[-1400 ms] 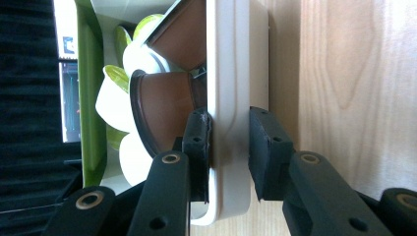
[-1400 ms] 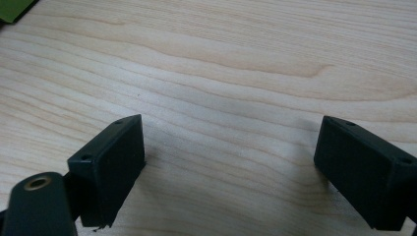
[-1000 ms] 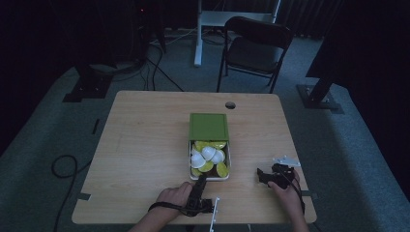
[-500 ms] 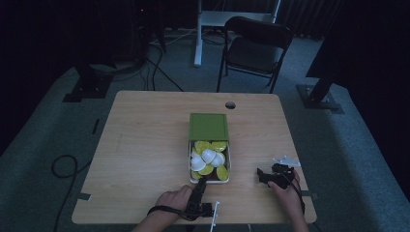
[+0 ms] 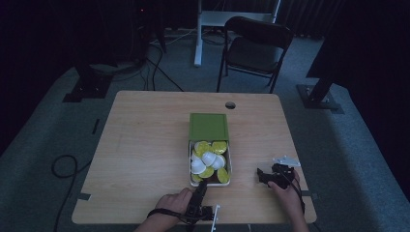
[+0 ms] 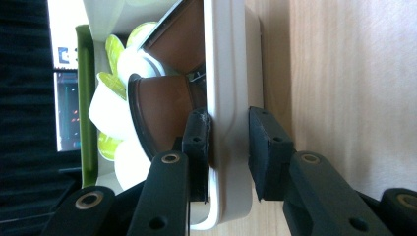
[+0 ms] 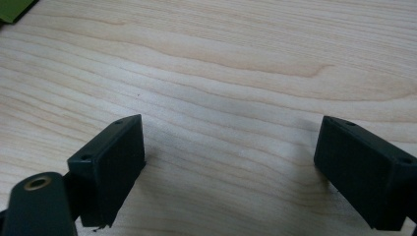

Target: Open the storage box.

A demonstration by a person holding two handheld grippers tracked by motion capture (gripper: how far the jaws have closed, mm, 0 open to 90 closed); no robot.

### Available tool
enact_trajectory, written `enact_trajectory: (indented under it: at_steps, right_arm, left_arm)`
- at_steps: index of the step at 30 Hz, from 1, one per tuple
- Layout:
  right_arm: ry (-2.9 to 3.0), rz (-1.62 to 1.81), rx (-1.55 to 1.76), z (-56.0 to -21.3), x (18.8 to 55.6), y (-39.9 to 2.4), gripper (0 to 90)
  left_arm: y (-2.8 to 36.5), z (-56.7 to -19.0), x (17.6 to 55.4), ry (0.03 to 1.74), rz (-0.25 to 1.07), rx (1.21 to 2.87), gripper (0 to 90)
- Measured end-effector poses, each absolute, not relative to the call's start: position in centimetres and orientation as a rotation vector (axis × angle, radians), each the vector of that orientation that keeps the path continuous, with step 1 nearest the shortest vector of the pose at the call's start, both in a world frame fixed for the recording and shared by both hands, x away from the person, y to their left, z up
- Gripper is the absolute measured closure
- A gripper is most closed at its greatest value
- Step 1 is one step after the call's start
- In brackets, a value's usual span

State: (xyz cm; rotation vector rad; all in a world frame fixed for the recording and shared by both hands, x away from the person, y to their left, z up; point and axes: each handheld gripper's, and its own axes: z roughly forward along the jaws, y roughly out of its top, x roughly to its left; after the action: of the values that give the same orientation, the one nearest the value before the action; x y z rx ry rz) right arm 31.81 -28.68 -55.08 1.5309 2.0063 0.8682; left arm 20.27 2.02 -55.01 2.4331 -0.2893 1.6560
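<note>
your left gripper sits at the near edge of the light wooden table, its tips at the near end of the white rectangular plastic tray. in the left gripper view the two black jaws straddle that tray's near wall: one pad is inside the tray, against the wall's inner face, and the other pad is outside, over the wood, with a thin sliver of gap showing between it and the wall. the jaws are drawn in as narrow as they go around that wall, so you have the tray pinched by its rim. just past the inner pad lie brown plastic coffee capsules on their sides, with white and yellow-green capsules heaped behind them. from the high view the tray lies a little right of the table's middle, heaped with those capsules, and its green flat square lid lies at its far end, touching it. further right, your right gripper rests on the wood, well apart from the tray. its jaws stand wide open with bare wood grain between the pads and nothing held.
</note>
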Motion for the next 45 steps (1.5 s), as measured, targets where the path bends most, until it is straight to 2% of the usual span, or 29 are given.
enact_trajectory:
  at_steps: [15,17,19,27,45]
  right_arm:
    - [2.006,0.868,1.532,-55.1,31.8,-28.7,11.5]
    - [2.006,0.868,1.532,-55.1,31.8,-28.7,11.4]
    - [2.006,0.868,1.532,-55.1,31.8,-28.7,11.5]
    - [2.007,0.868,1.53,-55.1,31.8,-28.7,11.4]
    - [2.007,0.868,1.53,-55.1,31.8,-28.7,11.4]
  left_arm:
    - [2.2,-54.9,20.6,-0.298,1.648,2.437,71.0]
    - [2.2,-54.8,20.5,-0.291,1.642,2.432,65.7]
    - [2.2,-54.5,20.4,-0.281,1.633,2.427,64.6]
    - [2.3,-53.1,19.8,-0.23,1.483,2.425,59.0]
    - [3.4,-47.3,20.6,-0.017,1.256,2.292,58.9]
